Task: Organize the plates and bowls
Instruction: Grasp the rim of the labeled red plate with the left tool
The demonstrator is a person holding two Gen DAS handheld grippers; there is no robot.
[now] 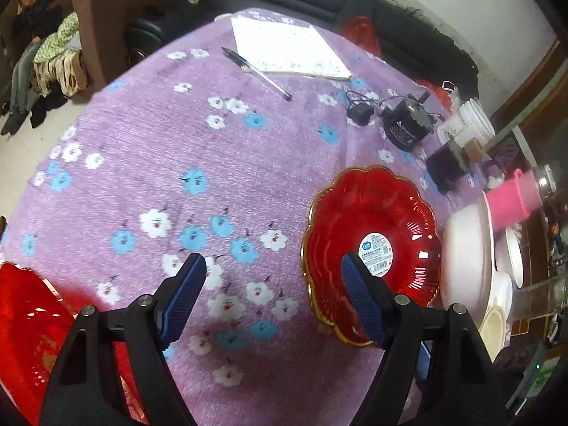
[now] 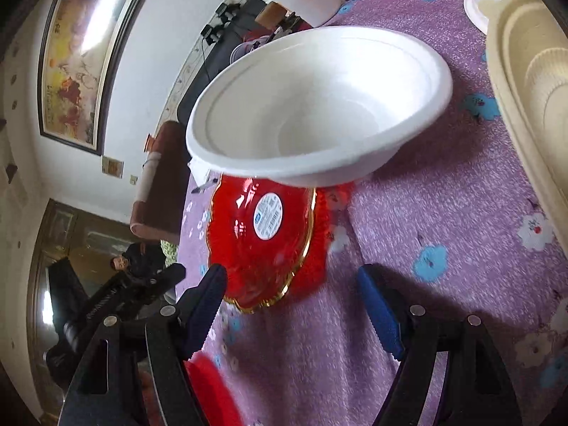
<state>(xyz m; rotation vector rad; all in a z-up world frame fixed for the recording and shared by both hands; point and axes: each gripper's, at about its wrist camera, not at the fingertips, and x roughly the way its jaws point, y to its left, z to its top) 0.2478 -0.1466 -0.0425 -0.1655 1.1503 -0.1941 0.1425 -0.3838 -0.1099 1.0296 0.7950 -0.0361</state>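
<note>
Above a table (image 1: 149,149) draped in purple floral cloth, the left tool (image 1: 273,284) hangs with its jaws spread wide, gripping nothing. A red scalloped plate (image 1: 369,245) with a gold rim lies just ahead and to its right, partly under the right finger. Beyond that plate sits a white foam bowl (image 1: 465,255). The right tool (image 2: 291,305), likewise wide open and empty, faces the same red plate and bowl just ahead, a cream tray (image 2: 532,81) far right.
</note>
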